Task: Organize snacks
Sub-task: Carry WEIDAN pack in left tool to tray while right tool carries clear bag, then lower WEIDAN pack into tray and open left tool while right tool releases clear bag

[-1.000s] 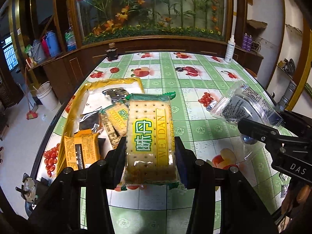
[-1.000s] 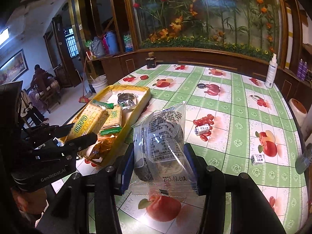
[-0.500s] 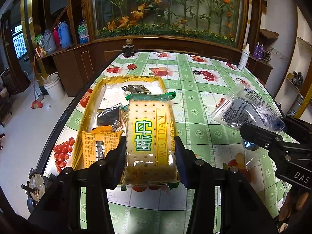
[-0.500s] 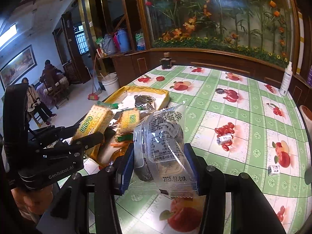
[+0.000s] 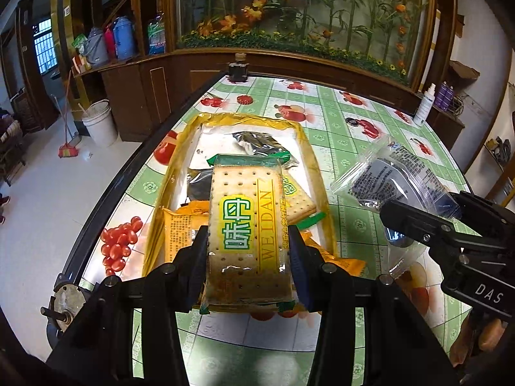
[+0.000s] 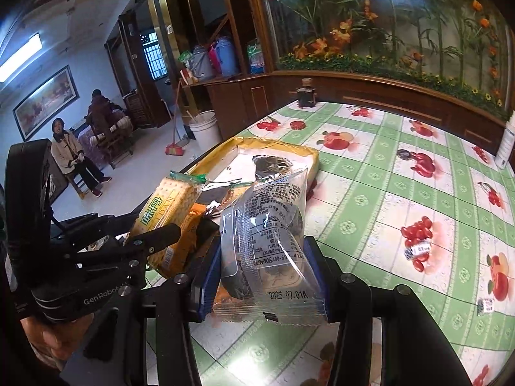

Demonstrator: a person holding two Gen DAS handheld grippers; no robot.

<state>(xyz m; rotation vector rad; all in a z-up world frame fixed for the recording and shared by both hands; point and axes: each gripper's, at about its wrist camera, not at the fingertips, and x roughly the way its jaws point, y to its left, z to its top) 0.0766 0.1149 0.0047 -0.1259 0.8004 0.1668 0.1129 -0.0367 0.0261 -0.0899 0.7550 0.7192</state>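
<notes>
My left gripper [image 5: 248, 254] is shut on a WEIDAN cracker pack [image 5: 246, 225] and holds it above the near end of the yellow tray [image 5: 313, 167]. The pack also shows in the right wrist view [image 6: 164, 215]. My right gripper [image 6: 262, 276] is shut on a clear snack bag [image 6: 270, 241] with dark contents, held above the table just right of the tray [image 6: 309, 156]. The bag also shows in the left wrist view [image 5: 396, 177]. In the tray lie a second cracker pack [image 5: 297, 197], orange packets [image 5: 177, 228] and a dark foil packet [image 5: 257, 141].
The table has a green and white fruit-print cloth [image 6: 402, 177]. Two small wrapped sweets [image 6: 418, 251] [image 6: 486, 304] lie on it to the right. A dark bottle [image 5: 238, 67] stands at the far edge, a white spray bottle [image 5: 425, 104] at the far right. The table's left edge [image 5: 122, 173] drops to the floor.
Both grippers have moved left, so that the left gripper's cracker pack now hangs over the tray and the clear bag is closer to the tray's right rim. Both grips are unchanged.
</notes>
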